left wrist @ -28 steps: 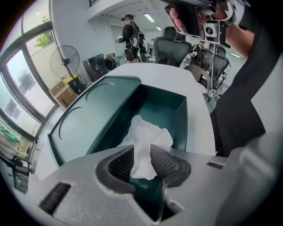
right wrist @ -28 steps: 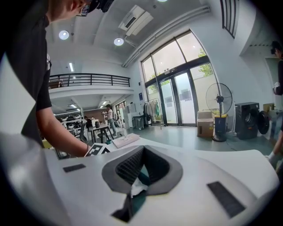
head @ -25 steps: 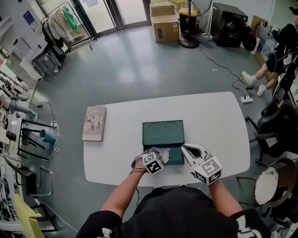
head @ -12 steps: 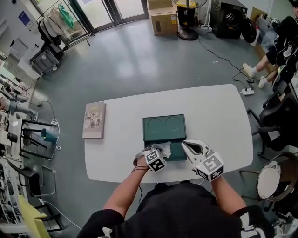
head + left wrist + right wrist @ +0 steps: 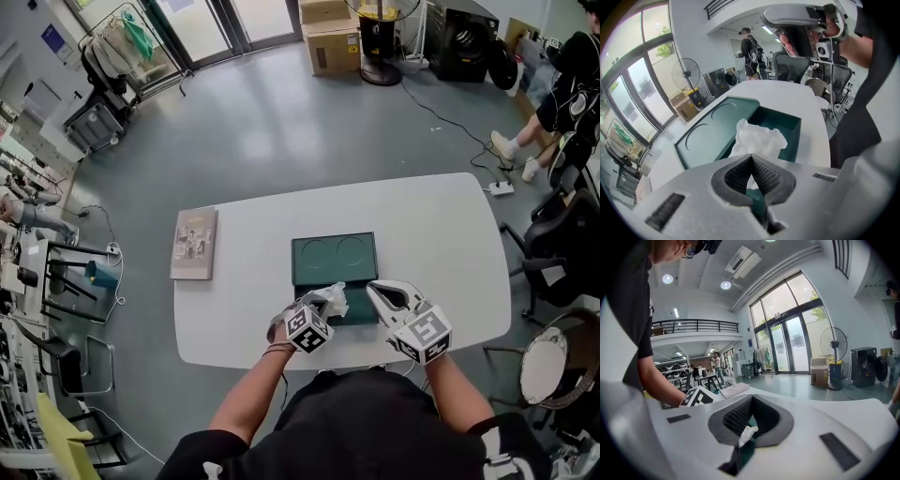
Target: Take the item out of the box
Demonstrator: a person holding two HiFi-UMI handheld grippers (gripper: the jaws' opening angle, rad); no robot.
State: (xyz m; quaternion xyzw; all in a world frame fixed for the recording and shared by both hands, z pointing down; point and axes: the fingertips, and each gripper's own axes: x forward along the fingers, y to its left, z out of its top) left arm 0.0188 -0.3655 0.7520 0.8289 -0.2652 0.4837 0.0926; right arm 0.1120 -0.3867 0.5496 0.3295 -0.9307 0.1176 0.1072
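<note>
A dark green box (image 5: 360, 310) lies open on the white table (image 5: 431, 234), its lid (image 5: 335, 258) folded flat behind it. My left gripper (image 5: 322, 302) is shut on a crumpled white paper (image 5: 331, 294) and holds it just above the box's left side. In the left gripper view the pads (image 5: 736, 173) meet, and the paper (image 5: 757, 138) stands up beyond my left gripper (image 5: 751, 157), over the box (image 5: 799, 136). My right gripper (image 5: 371, 290) hovers at the box's right edge with its jaws together and nothing in them. In the right gripper view, paper and green show below my right gripper (image 5: 752, 399).
A book (image 5: 194, 244) lies at the table's left end. Beside the table on the right are a black chair (image 5: 562, 253) and a round stool (image 5: 539, 375). Cardboard boxes (image 5: 330, 37), a fan and a seated person (image 5: 562, 103) are far off.
The left gripper has closed on the white paper and raised it a little out of the box. The right gripper has barely moved.
</note>
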